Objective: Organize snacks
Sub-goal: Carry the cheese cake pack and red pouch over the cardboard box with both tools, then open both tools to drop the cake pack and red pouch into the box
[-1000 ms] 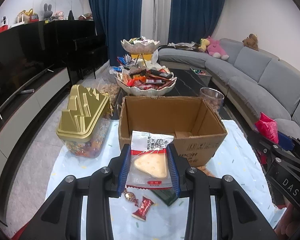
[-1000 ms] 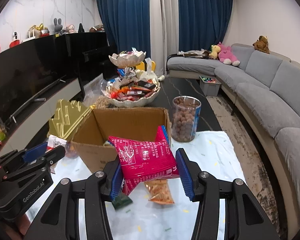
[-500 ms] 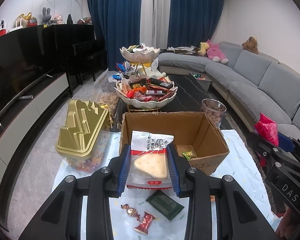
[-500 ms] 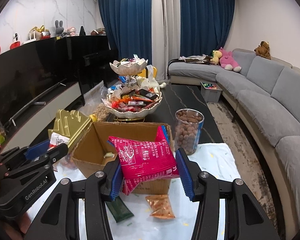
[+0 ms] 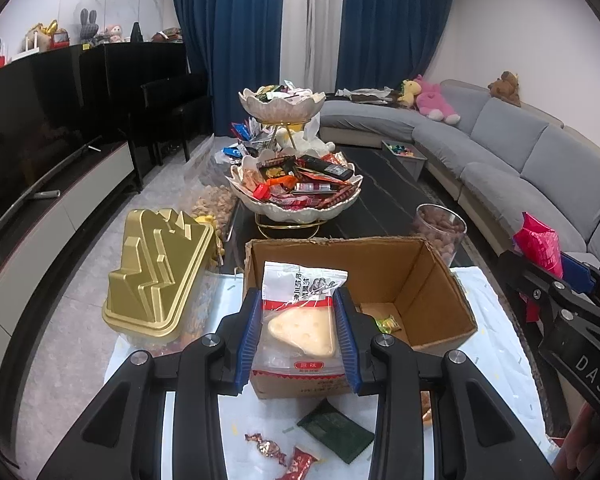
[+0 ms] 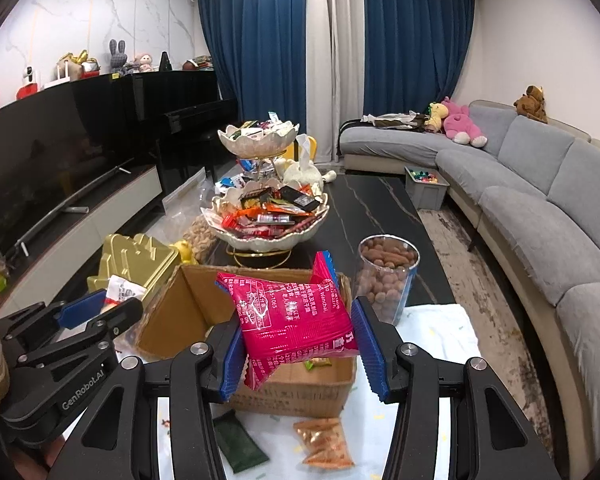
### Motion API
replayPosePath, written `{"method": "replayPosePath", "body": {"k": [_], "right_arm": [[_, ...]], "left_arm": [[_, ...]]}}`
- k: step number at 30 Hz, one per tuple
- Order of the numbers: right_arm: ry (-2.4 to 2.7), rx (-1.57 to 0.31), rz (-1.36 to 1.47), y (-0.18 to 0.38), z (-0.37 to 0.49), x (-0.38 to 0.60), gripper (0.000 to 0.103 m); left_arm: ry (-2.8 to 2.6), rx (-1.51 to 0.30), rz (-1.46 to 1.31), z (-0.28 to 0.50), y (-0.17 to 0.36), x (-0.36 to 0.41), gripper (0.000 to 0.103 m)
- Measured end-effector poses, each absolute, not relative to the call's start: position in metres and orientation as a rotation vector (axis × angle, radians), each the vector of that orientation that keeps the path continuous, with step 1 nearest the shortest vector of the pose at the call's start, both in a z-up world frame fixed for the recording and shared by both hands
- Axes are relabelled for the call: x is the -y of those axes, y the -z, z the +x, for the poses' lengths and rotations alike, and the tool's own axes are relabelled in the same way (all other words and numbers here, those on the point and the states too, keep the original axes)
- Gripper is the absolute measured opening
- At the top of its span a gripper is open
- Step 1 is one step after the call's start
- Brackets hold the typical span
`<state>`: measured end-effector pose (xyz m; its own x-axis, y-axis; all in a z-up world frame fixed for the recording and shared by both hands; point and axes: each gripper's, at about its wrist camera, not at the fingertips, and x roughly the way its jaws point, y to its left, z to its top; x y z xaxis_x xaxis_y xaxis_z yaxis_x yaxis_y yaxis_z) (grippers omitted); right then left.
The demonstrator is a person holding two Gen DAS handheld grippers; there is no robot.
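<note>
gleaming pink snack packet (image 6: 296, 320), crinkled

Between the left tool's (image 5: 296, 330) ribbed blue plastic pads: glossy clear-and-white film pouch (image 5: 302, 312). Between the right tool's (image 6: 300, 344) pads: shiny crinkled pink foil bag (image 6: 290, 320). Both tools of matt black plastic with bright metal screws. Just ahead: box (image 5: 416, 280) of matt brown corrugated cardboard, rough at the edges. Left of it: lid (image 5: 156, 272) of glossy gold plastic. Beyond: smooth glazed bowls (image 5: 296, 206) on a gold metal stand. Under everything: dark polished counter (image 6: 372, 208), veined like marble. Far right: sofa (image 6: 540, 208) in matt grey cloth.
</note>
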<state>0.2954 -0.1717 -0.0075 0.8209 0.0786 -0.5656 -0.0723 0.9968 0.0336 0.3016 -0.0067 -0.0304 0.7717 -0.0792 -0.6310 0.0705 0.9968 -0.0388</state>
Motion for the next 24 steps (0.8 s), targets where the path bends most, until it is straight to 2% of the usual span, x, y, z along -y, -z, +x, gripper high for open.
{"method": "replayPosePath", "body": {"k": [24], "right_arm": [[-0.084,-0.674,0.014,0.041,0.370,0.161,0.051]], "left_arm": [[0.085,-0.762,-0.016,0.372,0.069,0.006,0.036]]}}
